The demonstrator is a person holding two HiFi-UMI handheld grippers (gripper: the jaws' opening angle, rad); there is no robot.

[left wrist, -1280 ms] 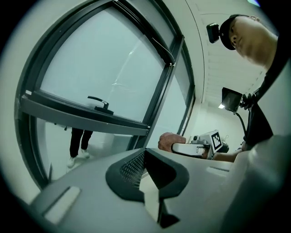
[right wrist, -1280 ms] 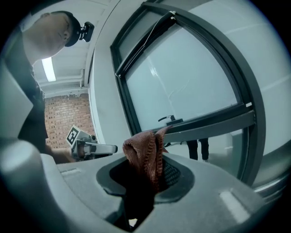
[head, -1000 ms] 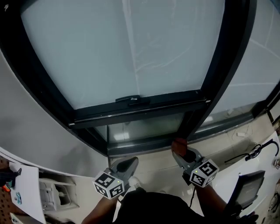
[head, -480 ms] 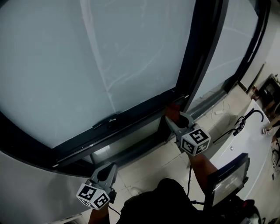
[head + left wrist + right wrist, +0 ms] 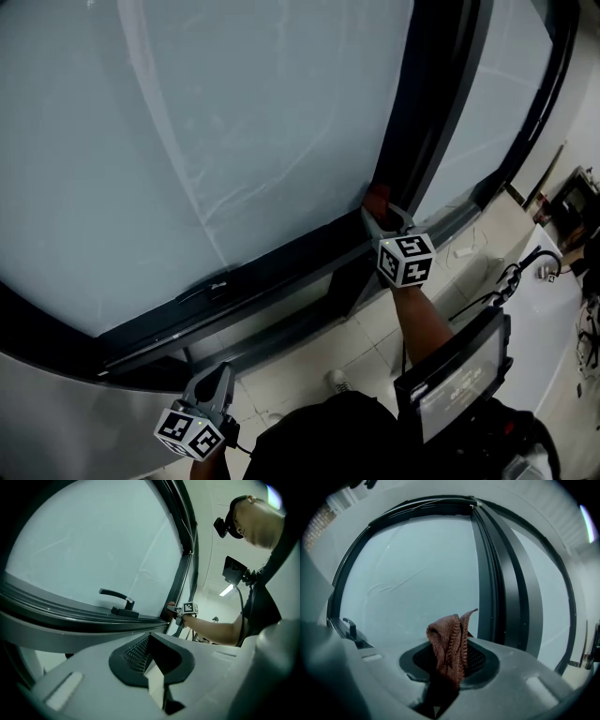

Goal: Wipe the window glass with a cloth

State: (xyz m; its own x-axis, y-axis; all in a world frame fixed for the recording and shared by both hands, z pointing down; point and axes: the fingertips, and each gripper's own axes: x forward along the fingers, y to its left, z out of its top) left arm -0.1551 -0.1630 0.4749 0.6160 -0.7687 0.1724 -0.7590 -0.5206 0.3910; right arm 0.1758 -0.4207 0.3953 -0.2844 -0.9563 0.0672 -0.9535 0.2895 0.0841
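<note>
the right gripper (image 5: 380, 214) is clamped on the reddish-brown knitted cloth (image 5: 450, 641), raised at the lower right corner of the window glass (image 5: 234, 122), beside the dark frame upright (image 5: 422, 112). whether the cloth touches the glass is hard to tell. faint streaks show across the pane, so wiping looks barely begun. the left gripper (image 5: 214, 382) hangs low, jaws together on nothing.
</note>
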